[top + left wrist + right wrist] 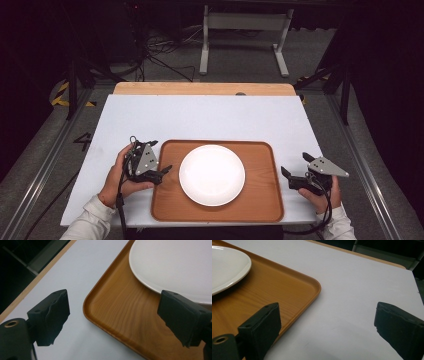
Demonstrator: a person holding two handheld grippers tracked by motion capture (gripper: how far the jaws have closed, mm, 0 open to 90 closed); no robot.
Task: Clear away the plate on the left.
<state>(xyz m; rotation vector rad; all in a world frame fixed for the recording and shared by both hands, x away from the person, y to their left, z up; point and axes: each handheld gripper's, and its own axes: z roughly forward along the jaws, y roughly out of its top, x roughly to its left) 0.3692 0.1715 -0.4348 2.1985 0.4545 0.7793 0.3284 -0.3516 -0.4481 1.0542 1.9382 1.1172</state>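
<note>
Surface [150, 120]: white board laid over a wooden top, whose far edge shows as a light strip.

Tray [167, 200]: brown wood-grain, rectangular with rounded corners and a low raised rim. Lies flat on the near half of the surface, roughly centred between the two hands.

Plate [212, 175]: white, round, nothing on it. Sits inside the tray near its middle, well clear of the rim all round.

Left gripper [161, 157]: held in the left hand [117, 177] at the tray's left edge, pointing toward the tray. Released, jaws spread wide. In the left gripper view one jaw hangs over the bare surface and the other over the tray beside the plate rim; the tray's rounded corner lies between them. Grasping nothing.

Right gripper [295, 165]: held in the right hand [320, 197], just beside the tray's right edge. Released, jaws wide apart. In the right gripper view one jaw stands over the tray edge, the other over bare surface. Grasping nothing.

Floor [240, 60]: grey, with cables and a white frame beyond the surface.
</note>
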